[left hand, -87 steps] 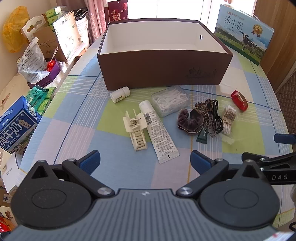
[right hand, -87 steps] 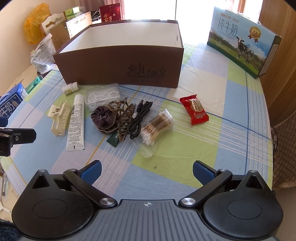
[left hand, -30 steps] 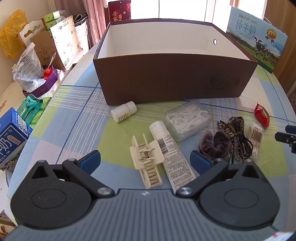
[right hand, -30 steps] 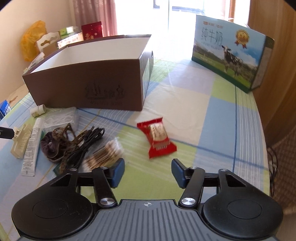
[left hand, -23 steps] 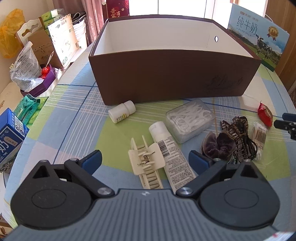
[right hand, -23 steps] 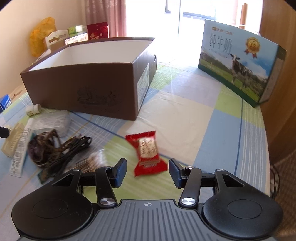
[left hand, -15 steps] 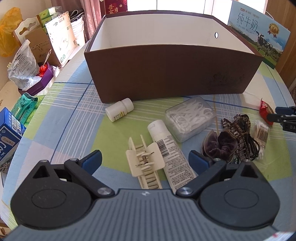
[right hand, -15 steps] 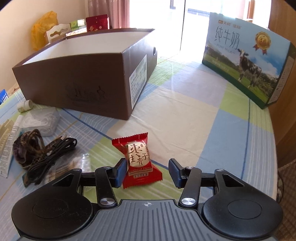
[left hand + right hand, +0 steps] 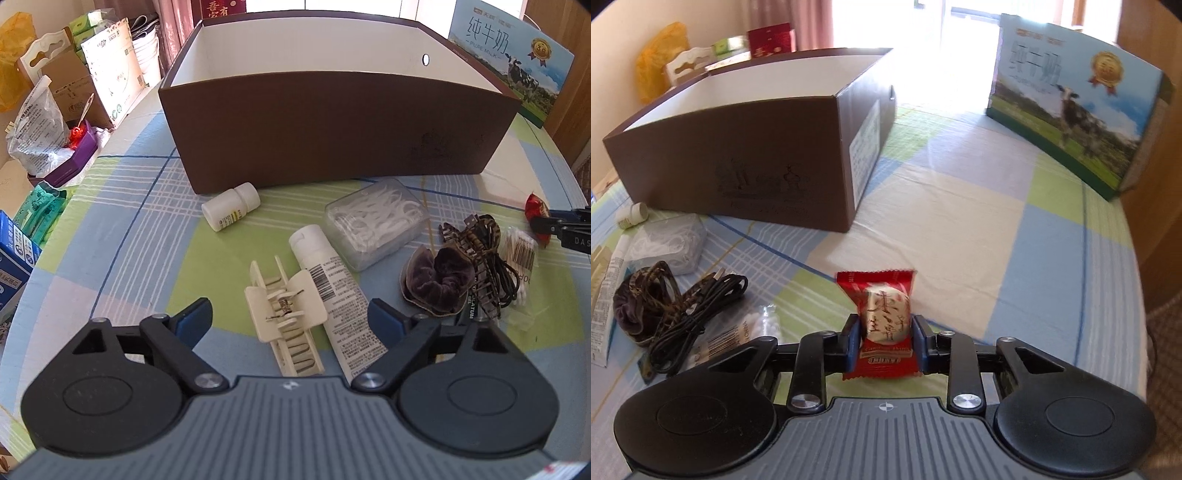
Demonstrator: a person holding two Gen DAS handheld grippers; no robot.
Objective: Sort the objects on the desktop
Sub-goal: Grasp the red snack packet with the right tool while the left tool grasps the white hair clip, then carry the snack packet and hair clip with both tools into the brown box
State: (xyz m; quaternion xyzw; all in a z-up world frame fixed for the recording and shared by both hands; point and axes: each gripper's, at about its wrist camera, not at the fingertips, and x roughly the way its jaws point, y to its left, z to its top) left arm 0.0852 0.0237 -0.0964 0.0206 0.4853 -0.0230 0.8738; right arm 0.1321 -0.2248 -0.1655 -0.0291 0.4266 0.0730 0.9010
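The right gripper (image 9: pixel 885 334) pinches a small red candy packet (image 9: pixel 882 325) between its blue pads. The left gripper (image 9: pixel 290 319) is spread wide over a cream plastic hair clip (image 9: pixel 286 314), near the big brown cardboard box (image 9: pixel 332 133).

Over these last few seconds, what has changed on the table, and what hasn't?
The right claw came forward to the red snack packet and narrowed until it clamped it. The left claw advanced toward the cream hair clip, still open. The brown box and the other items stayed put.

"PURE MILK" on milk carton (image 9: pixel 511 62), "DAS" on right tool (image 9: pixel 561 225)
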